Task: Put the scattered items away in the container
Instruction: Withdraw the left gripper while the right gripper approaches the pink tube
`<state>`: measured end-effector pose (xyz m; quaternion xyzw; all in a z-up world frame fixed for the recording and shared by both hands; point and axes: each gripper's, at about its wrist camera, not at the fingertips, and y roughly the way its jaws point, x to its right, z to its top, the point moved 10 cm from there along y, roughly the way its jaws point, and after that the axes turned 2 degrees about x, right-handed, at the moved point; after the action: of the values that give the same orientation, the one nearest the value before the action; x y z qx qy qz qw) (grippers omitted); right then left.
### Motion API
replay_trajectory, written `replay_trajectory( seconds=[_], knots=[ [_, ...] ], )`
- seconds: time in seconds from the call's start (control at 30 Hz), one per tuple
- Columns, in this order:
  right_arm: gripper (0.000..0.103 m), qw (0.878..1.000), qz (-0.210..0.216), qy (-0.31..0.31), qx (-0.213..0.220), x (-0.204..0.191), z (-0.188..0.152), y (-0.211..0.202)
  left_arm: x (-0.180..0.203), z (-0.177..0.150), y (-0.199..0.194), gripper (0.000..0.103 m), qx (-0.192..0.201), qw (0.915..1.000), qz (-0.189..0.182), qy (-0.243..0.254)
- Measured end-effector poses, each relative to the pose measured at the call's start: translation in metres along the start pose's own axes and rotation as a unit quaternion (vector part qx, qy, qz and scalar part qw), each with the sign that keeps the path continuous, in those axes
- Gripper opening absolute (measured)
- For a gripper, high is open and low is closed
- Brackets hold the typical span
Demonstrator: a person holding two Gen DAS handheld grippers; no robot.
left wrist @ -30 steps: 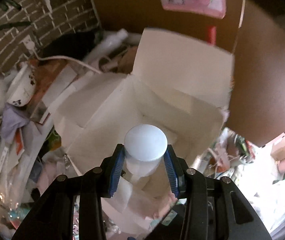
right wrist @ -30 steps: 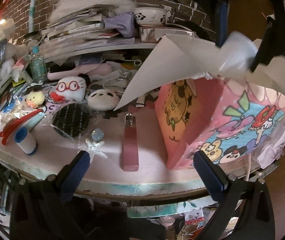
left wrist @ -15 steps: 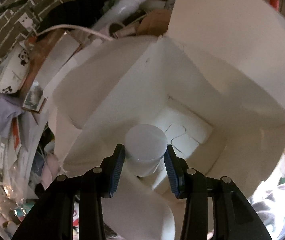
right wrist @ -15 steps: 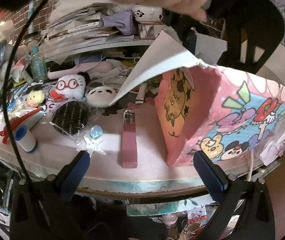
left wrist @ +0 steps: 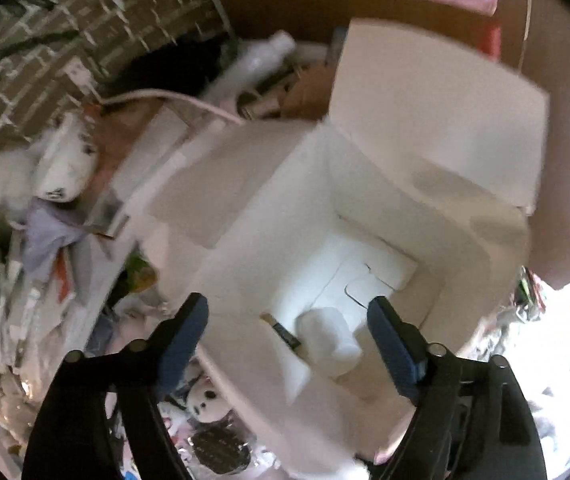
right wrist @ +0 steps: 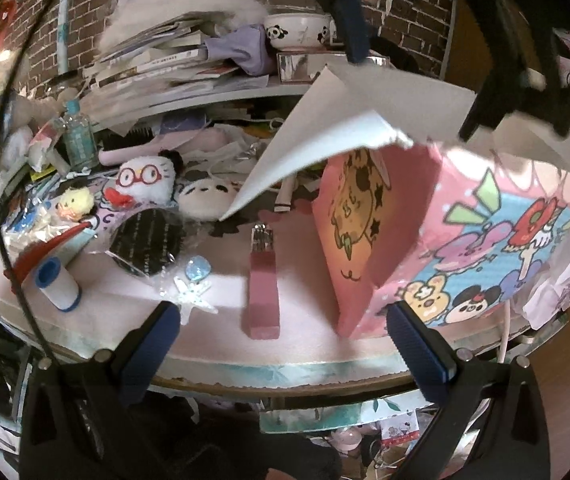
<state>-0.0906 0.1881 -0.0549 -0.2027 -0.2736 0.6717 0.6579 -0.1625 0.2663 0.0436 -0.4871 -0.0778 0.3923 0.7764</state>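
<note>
My left gripper [left wrist: 289,340] hangs open above the open white-lined box [left wrist: 465,280]. A white jar [left wrist: 331,338] lies on its side on the box floor, next to a thin dark stick [left wrist: 285,332]. From the right wrist view the same box [right wrist: 485,248] shows its pink cartoon-printed outside, with white flaps [right wrist: 325,136] spread open. My right gripper [right wrist: 285,348] is open at the table's front edge, nothing between its fingers. Ahead of it lie a pink stapler [right wrist: 263,280], a star charm [right wrist: 191,296], a blue-capped white tube [right wrist: 59,284] and a black pouch [right wrist: 147,240].
Plush toys [right wrist: 145,182] and a small bottle [right wrist: 79,136] crowd the left of the pink table [right wrist: 213,344]. Stacked books [right wrist: 173,64] and a panda bowl [right wrist: 299,36] sit on a shelf before a brick wall. A black cable [right wrist: 1,184] hangs at the left.
The left gripper opened and let go of the white jar, which now lies in the box; the gripper has risen. The right gripper has not moved.
</note>
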Motion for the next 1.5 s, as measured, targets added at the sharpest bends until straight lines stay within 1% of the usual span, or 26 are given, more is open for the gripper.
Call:
replay_trajectory(
  seconds=[0.07,0.13,0.2,0.27,0.33,0.37,0.43,0.57,0.63,0.7,0.77,0.87,0.97,1.03,1.1,1.2,1.3,1.43,1.5],
  knots=[
    [0.103,1.000,-0.001,-0.003,0.003,-0.003,0.002,-0.002,-0.007,-0.011,-0.021,0.080,0.026,0.9995,0.015,-0.014],
    [0.103,1.000,-0.006,-0.011,0.005,-0.006,0.004,-0.004,-0.026,-0.010,-0.032,0.080,0.047,0.9978,0.031,-0.035],
    [0.103,1.000,-0.008,-0.016,0.005,-0.010,0.004,-0.003,-0.042,-0.026,-0.049,0.080,0.069,0.9943,0.051,-0.064],
    [0.103,1.000,0.002,-0.020,0.001,-0.016,0.005,-0.003,-0.058,-0.046,-0.066,0.081,0.083,0.9895,0.077,-0.090],
    [0.103,1.000,0.005,-0.022,0.001,-0.020,0.005,-0.003,-0.075,-0.071,-0.081,0.081,0.097,0.9814,0.115,-0.119],
    [0.103,1.000,0.006,-0.024,0.001,-0.022,0.006,-0.002,-0.083,-0.086,-0.088,0.081,0.102,0.9760,0.139,-0.133],
    [0.103,1.000,0.008,-0.028,0.002,-0.027,0.006,-0.001,-0.094,-0.110,-0.099,0.081,0.114,0.9663,0.166,-0.160],
    [0.103,0.999,0.022,-0.030,0.004,-0.037,0.006,-0.001,-0.114,-0.161,-0.107,0.081,0.126,0.9461,0.198,-0.224],
    [0.103,0.999,0.037,-0.038,0.005,-0.045,0.005,0.001,-0.123,-0.188,-0.104,0.081,0.118,0.9361,0.216,-0.251],
    [0.103,0.997,0.053,-0.049,0.008,-0.053,0.003,0.003,-0.127,-0.211,-0.096,0.081,0.110,0.9297,0.225,-0.271],
    [0.103,0.997,0.053,-0.043,0.020,-0.051,0.001,0.005,-0.124,-0.230,-0.086,0.081,0.104,0.9256,0.222,-0.288],
    [0.103,0.998,0.060,-0.010,0.019,-0.042,-0.004,0.014,-0.119,-0.247,-0.074,0.081,0.100,0.9238,0.206,-0.307],
    [0.103,0.997,0.070,0.016,0.008,-0.032,-0.010,0.023,-0.111,-0.250,-0.069,0.081,0.099,0.9248,0.204,-0.305],
    [0.103,0.997,0.071,0.014,0.007,-0.029,-0.013,0.025,-0.109,-0.252,-0.066,0.081,0.096,0.9240,0.207,-0.307],
    [0.103,0.996,0.088,0.014,-0.004,-0.030,-0.019,0.030,-0.106,-0.252,-0.062,0.081,0.094,0.9243,0.203,-0.309],
    [0.103,0.996,0.092,0.012,0.006,-0.029,-0.021,0.029,-0.098,-0.248,-0.058,0.081,0.099,0.9283,0.193,-0.302],
    [0.103,0.996,0.082,-0.009,0.017,-0.032,-0.022,0.031,-0.092,-0.242,-0.057,0.081,0.103,0.9316,0.186,-0.295],
    [0.103,0.995,0.095,-0.014,0.022,-0.032,-0.021,0.029,-0.090,-0.239,-0.055,0.081,0.104,0.9327,0.183,-0.293],
    [0.103,0.994,0.103,0.003,0.031,-0.028,-0.020,0.027,-0.090,-0.240,-0.051,0.081,0.099,0.9324,0.181,-0.296]
  ],
)
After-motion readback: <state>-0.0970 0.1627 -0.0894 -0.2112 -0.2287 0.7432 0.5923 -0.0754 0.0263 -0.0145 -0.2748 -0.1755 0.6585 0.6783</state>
